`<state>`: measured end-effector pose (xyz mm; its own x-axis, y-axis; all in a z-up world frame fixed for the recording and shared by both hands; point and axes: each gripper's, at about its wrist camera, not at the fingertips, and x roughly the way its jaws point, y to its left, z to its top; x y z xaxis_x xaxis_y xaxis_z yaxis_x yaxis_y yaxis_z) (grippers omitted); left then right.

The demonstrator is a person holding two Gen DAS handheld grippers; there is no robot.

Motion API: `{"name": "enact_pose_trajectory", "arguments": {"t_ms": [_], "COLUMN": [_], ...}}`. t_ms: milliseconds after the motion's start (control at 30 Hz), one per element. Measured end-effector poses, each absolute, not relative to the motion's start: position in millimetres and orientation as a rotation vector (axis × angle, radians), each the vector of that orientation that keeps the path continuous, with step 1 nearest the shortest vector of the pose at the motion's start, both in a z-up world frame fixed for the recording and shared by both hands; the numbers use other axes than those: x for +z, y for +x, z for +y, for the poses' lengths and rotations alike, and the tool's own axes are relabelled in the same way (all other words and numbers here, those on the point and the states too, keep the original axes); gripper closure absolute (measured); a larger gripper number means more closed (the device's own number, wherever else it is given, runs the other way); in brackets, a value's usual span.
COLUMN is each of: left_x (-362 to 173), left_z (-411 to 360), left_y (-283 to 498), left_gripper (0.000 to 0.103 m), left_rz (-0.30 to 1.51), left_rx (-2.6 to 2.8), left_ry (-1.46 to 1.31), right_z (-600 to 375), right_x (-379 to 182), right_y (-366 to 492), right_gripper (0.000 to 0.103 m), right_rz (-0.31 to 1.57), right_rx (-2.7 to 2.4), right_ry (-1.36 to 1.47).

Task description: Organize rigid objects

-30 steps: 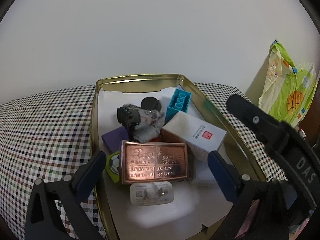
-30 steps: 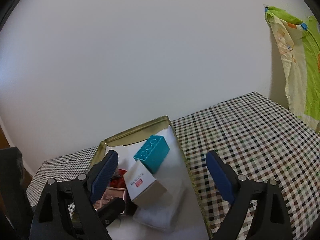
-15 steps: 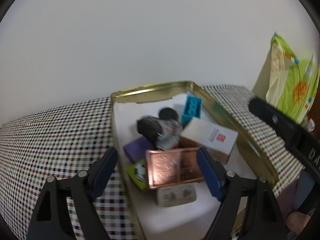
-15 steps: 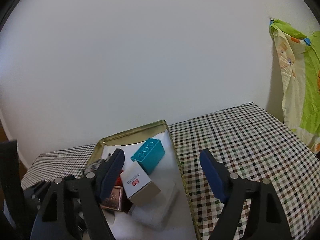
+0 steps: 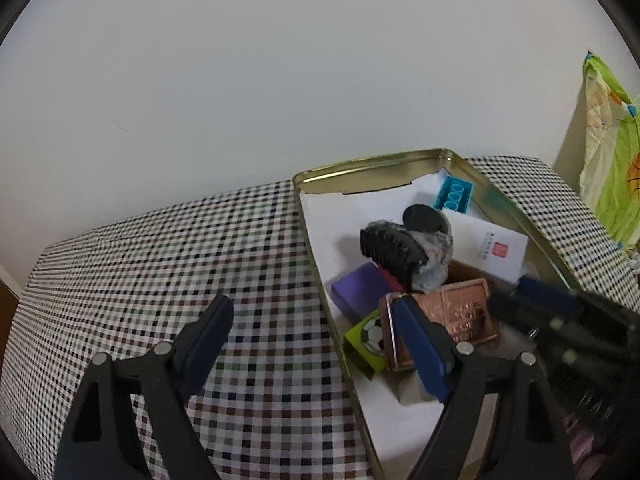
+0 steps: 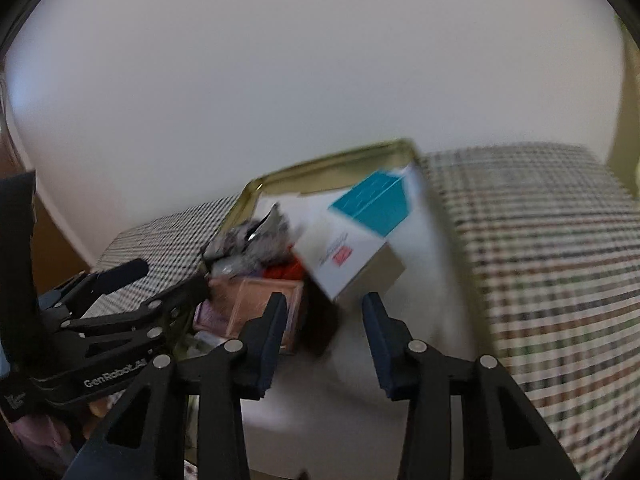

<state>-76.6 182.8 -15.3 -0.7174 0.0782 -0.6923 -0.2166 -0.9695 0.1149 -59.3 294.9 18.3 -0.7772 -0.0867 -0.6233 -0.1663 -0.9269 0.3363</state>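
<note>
A gold tin tray (image 5: 362, 165) on a checkered tablecloth holds a pile: a copper plaque (image 5: 460, 318), a white box with a red mark (image 5: 490, 246), a teal brick (image 5: 454, 194), a purple block (image 5: 356, 290), a black clip on a grey wad (image 5: 394, 252), and a green football card (image 5: 366, 338). My left gripper (image 5: 316, 336) is open and empty, straddling the tray's left rim. My right gripper (image 6: 324, 320) is open and empty, low over the tray just in front of the white box (image 6: 340, 248); that view is blurred. The teal brick (image 6: 374, 204) lies behind the box.
The checkered cloth (image 5: 180, 280) spreads left of the tray and also to its right (image 6: 552, 260). A green and yellow patterned bag (image 5: 612, 152) hangs at the far right. A plain white wall stands behind the table.
My left gripper has swung left, off the pile and onto the tray's left rim. My right gripper has dropped in towards the white box and its jaws have narrowed.
</note>
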Motion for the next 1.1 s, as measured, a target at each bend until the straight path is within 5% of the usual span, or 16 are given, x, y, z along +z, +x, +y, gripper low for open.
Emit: {"name": "enact_pose_trajectory", "arguments": {"t_ms": [133,633,833,967,1100], "left_x": [-15,-31,-3,10,0], "left_z": [192,231,199,161,154], "left_y": [-87,-148,-123,-86,-59], "left_gripper": [0.008,0.011,0.009,0.004,0.004], "left_rz": [0.356,0.734,0.498,0.187,0.094], "left_rx": [2.784,2.832,2.878,2.917,2.92], "left_ry": [-1.073,-1.187,-1.115,-1.055,-1.055], "right_z": [294,309,310,311,312], "right_x": [19,22,45,53,53], "right_y": [-63,-55,-43,-28,-21], "right_gripper": [0.06,0.06,0.06,0.036,0.033], "right_rz": [0.581,0.669,0.698,0.671,0.604], "right_rx": [2.872,2.861,2.89,2.849,2.812], "right_ry": [-1.018,-0.897,-0.709,-0.552,-0.462]}}
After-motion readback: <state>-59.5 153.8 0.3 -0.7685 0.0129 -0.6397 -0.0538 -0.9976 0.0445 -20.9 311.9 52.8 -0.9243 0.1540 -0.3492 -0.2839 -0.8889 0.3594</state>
